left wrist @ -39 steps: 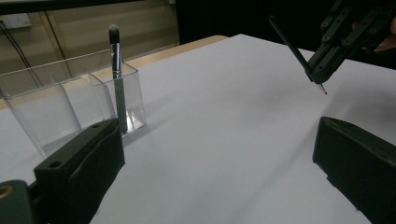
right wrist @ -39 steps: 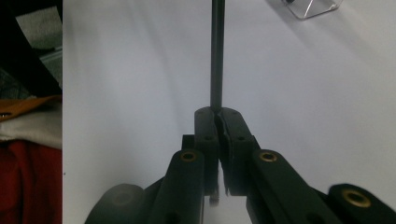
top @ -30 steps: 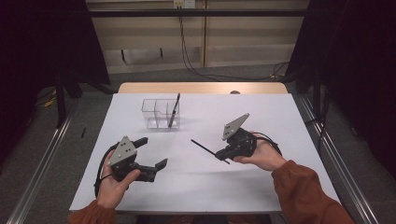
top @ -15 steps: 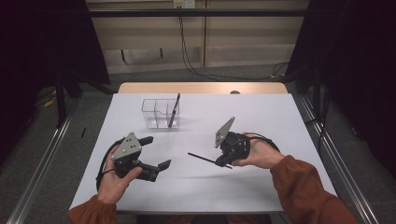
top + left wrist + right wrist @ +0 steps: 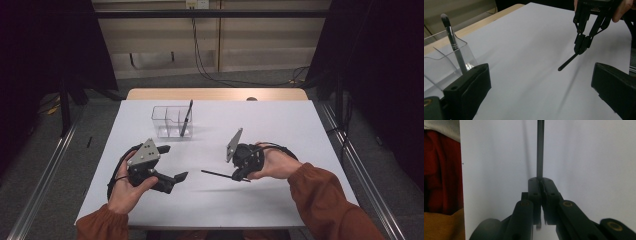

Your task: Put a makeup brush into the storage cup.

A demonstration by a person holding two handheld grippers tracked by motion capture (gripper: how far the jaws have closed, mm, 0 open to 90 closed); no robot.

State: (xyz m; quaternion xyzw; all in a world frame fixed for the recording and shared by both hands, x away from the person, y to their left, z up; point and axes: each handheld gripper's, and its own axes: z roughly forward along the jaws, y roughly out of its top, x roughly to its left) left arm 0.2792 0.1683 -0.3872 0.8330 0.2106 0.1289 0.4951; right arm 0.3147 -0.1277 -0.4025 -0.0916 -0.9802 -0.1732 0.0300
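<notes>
- The thin black stick (image 5: pixel 220 174) is pinched right at the tips of the right gripper (image 5: pixel 241 176), poking out past the jaws toward the left gripper (image 5: pixel 172 176), just above the white table (image 5: pixel 280 125) (looks like a brush handle, can't see the bristle end).
- Right gripper: jaws pressed together on the stick, nothing else touching it.
- Left gripper: jaws spread wide, holding nothing, sitting well apart from the stick.
- Beyond the left gripper there's a clear organizer (image 5: pixel 170 120) with a brush (image 5: pixel 186 118) leaning in its right-hand compartment, bristles up.
- Count: two grippers, one stick in the jaws, one brush in the organizer, one organizer (three compartments as far as I can tell).
</notes>
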